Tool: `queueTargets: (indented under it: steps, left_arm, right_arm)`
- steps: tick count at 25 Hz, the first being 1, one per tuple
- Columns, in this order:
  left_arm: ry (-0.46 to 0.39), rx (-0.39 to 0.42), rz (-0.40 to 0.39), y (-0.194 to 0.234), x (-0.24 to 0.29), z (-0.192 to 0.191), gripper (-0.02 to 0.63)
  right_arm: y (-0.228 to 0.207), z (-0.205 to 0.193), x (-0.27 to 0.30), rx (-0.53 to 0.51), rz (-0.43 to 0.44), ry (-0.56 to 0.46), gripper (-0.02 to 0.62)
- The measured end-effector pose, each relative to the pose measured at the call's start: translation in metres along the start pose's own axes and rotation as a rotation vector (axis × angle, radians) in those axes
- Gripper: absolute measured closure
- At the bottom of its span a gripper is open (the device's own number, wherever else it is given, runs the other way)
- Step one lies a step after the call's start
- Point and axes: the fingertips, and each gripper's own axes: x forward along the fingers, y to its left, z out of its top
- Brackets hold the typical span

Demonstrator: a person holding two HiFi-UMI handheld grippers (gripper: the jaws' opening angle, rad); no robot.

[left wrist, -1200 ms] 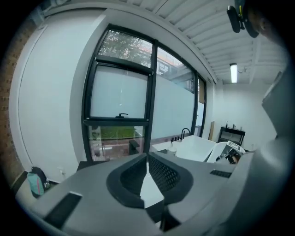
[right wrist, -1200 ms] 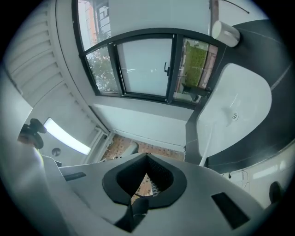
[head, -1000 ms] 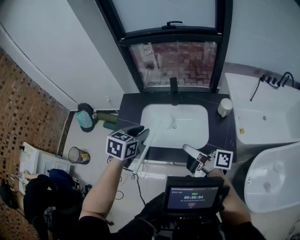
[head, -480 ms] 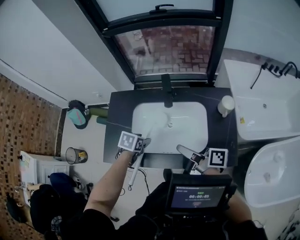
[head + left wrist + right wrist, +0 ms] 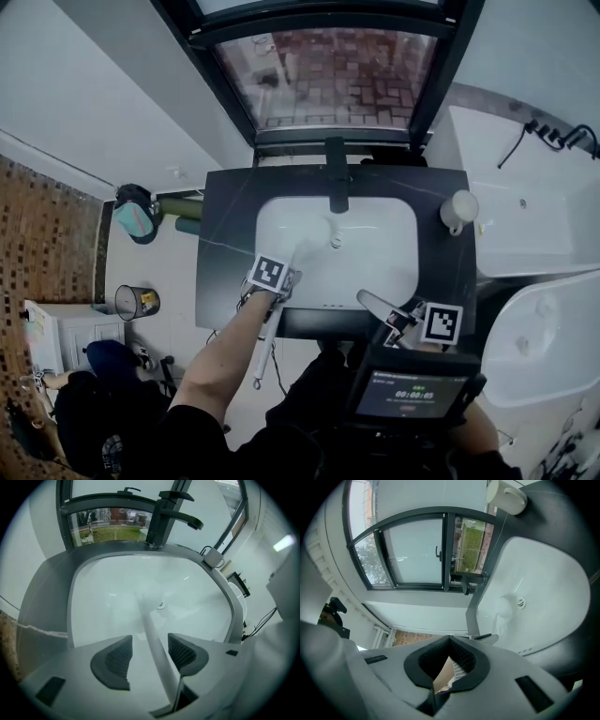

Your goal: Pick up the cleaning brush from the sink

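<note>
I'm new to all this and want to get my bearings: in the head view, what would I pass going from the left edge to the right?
waste bin → left gripper → tap → right gripper → white cup → white tub

screen [image 5: 405, 394]: low in the middle of the head view, below my hands; one line of pale timer digits that looks like 00:00:05, though the last digit is too small to be sure of.
mark above the digits: a small green spot on the same screen, too small to read.
left cube [image 5: 271, 274]: on my left claw [image 5: 149, 654]; a black-and-white square marker, pattern only, no letters or numbers.
right cube [image 5: 442, 322]: on my right claw [image 5: 450, 639]; the same kind of marker, pattern only.
</note>
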Motion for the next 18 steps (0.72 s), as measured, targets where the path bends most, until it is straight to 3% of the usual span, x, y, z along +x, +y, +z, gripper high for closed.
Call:
queueTargets:
  steps: [5, 8, 11, 13, 16, 18]
  left_arm:
    - [0.122, 0.082, 0.099, 0.018, 0.012, -0.009, 0.364]
    - [0.102, 0.056, 0.119, 0.02, 0.02, -0.006, 0.507]
    - [0.081, 0.05, 0.141, 0.015, 0.025, -0.004, 0.541]
    - [0.068, 0.037, 0.13, 0.009, 0.025, -0.009, 0.543]
    - [0.021, -0.041, 0.031, -0.006, 0.015, -0.01, 0.546]
    - [0.002, -0.073, 0.006, -0.01, 0.002, -0.011, 0.546]
  right_arm:
    - [0.003, 0.009, 0.007, -0.005, -0.006, -0.034, 0.607]
    - [0.001, 0.012, 0.001, -0.005, -0.008, -0.052, 0.607]
    - [-0.005, 0.016, -0.011, -0.003, -0.01, -0.07, 0.607]
    - [-0.007, 0.011, -0.017, -0.004, -0.009, -0.08, 0.607]
    - [0.005, 0.003, -0.013, -0.016, 0.001, -0.084, 0.607]
    - [0.013, -0.001, -0.014, -0.026, 0.007, -0.088, 0.607]
